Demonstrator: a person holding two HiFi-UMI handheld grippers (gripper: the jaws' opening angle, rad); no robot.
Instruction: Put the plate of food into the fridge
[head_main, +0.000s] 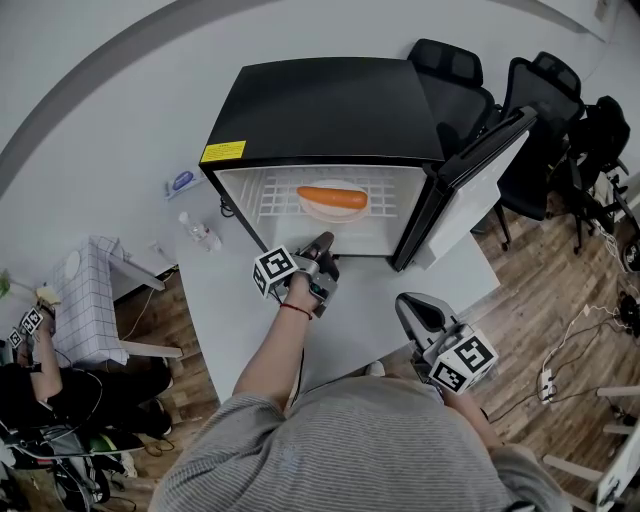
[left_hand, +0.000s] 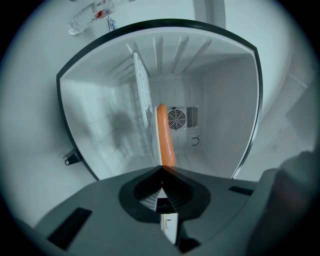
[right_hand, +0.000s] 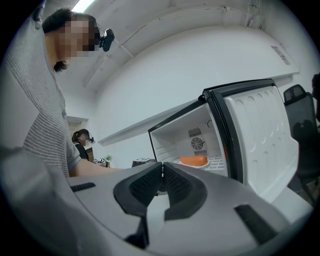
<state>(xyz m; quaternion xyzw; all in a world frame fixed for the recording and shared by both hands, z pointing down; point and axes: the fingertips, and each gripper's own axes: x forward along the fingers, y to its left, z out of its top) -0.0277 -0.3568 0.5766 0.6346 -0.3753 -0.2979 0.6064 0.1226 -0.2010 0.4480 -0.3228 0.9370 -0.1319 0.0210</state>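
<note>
The black mini fridge (head_main: 330, 110) stands open on the white table, its door (head_main: 480, 185) swung to the right. Inside, a pale plate (head_main: 333, 210) with a long orange piece of food (head_main: 332, 197) rests on the white wire shelf (head_main: 275, 195). My left gripper (head_main: 325, 243) is shut and empty just in front of the opening; in its own view the orange food (left_hand: 165, 137) lies straight ahead of the closed tips (left_hand: 161, 167). My right gripper (head_main: 412, 308) is shut and empty, lower right near my body. Its view shows the plate (right_hand: 196, 165) and food (right_hand: 193, 160) inside.
A water bottle (head_main: 200, 232) lies on the table (head_main: 230, 300) left of the fridge. Black office chairs (head_main: 540, 100) crowd behind the open door. A small checked table (head_main: 95, 290) and another person (head_main: 40, 370) are at the far left. Cables and a power strip (head_main: 547, 383) lie on the floor at right.
</note>
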